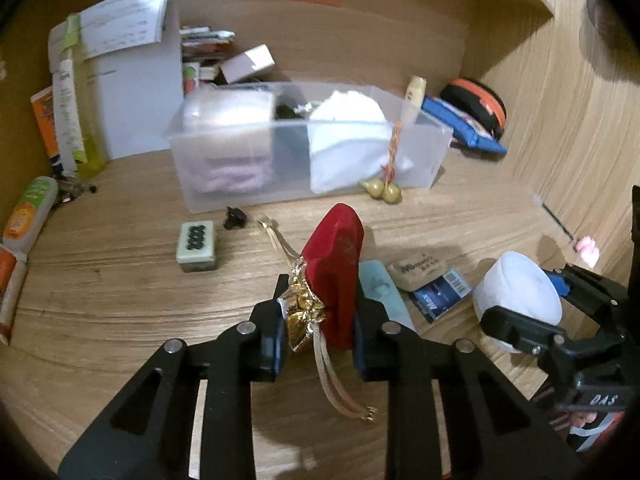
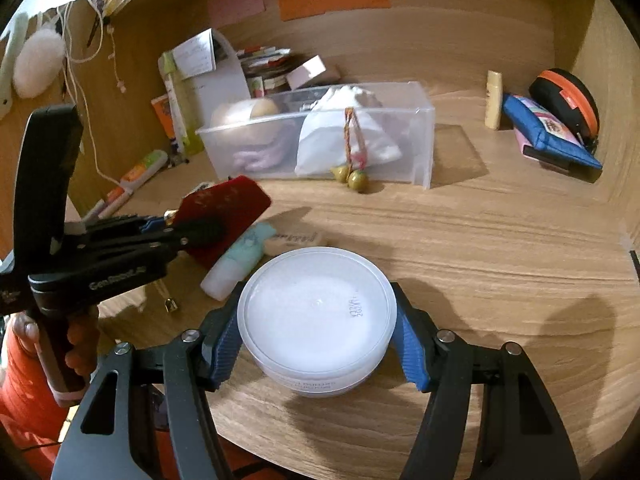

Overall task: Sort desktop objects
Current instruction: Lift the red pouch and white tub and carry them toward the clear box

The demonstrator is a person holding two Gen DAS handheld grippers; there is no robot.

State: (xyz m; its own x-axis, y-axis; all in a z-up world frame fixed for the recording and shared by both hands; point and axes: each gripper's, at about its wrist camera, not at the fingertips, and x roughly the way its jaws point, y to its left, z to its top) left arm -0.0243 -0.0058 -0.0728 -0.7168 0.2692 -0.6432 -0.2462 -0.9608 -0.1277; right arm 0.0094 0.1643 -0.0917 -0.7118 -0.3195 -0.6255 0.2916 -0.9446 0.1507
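Two grippers: both clamped on things, over a wooden desk (image 2: 500, 240)
Left gripper (image 1: 320, 320): jaws pinched tight on a red velvet pouch (image 1: 336, 264), gold foil trim at its neck, tan drawstrings hanging down toward the near edge
Pouch position: tilted up off the desk, near centre, in front of the clear bin
Right gripper (image 2: 316, 344): blue pads (image 2: 412, 344) pressed on both sides of a round white tub (image 2: 316, 320), lid up, printed code on lid
Tub position: near edge of desk, right of the pouch; whether it is lifted or resting, cannot tell
Clear plastic bin (image 2: 424, 136): far centre, holds white cloth bag and pink items; two olive bells (image 2: 348, 176) on a braided cord hang over its front wall
Just beside pouch: mint-green tube (image 2: 240, 256), eraser (image 1: 420, 268), blue barcode packet (image 1: 440, 292)
Left of pouch: small green box with black dots (image 1: 197, 246), black clip (image 1: 235, 216)
Far right: blue pencil case (image 2: 548, 128), black-orange round case (image 2: 568, 100), cream stick (image 2: 494, 100) upright
Far left: papers, tubes, markers, blurred
Person: hand (image 2: 76, 340) on left gripper handle, orange sleeve
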